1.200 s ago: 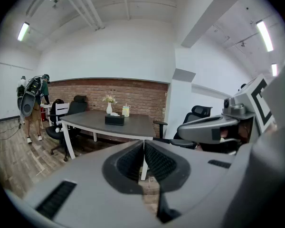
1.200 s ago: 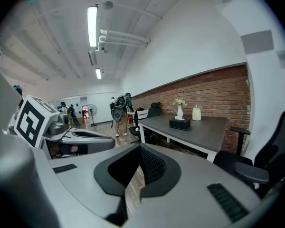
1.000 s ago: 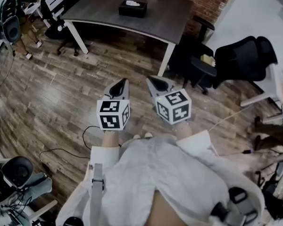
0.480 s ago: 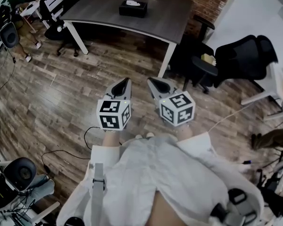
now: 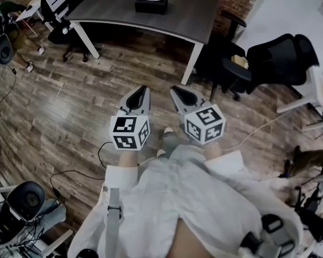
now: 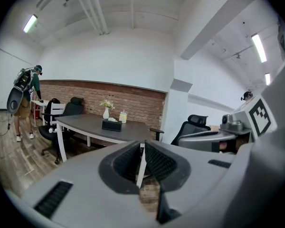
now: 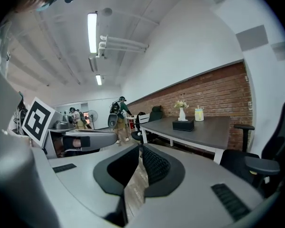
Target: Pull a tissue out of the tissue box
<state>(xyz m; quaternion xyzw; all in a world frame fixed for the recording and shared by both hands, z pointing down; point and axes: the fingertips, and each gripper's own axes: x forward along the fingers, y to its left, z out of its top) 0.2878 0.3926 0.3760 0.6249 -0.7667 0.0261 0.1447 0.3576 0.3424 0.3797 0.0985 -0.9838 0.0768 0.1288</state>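
A black tissue box with a white tissue poking from its top stands on the dark grey desk, far ahead across the wooden floor. The left gripper view shows the box small on the desk, and so does the right gripper view. My left gripper and right gripper are held side by side in front of my body, well short of the desk, pointing toward it. Both are shut with nothing between the jaws, the left and the right alike.
A white vase and a pale cup stand behind the box. Black office chairs crowd the desk's right end, and another chair is at its left. Cables trail on the floor. A person with a backpack stands far left.
The desk and box have slid toward the top edge of the head view, and a shoe now shows below the grippers. Both grippers stay shut, side by side.
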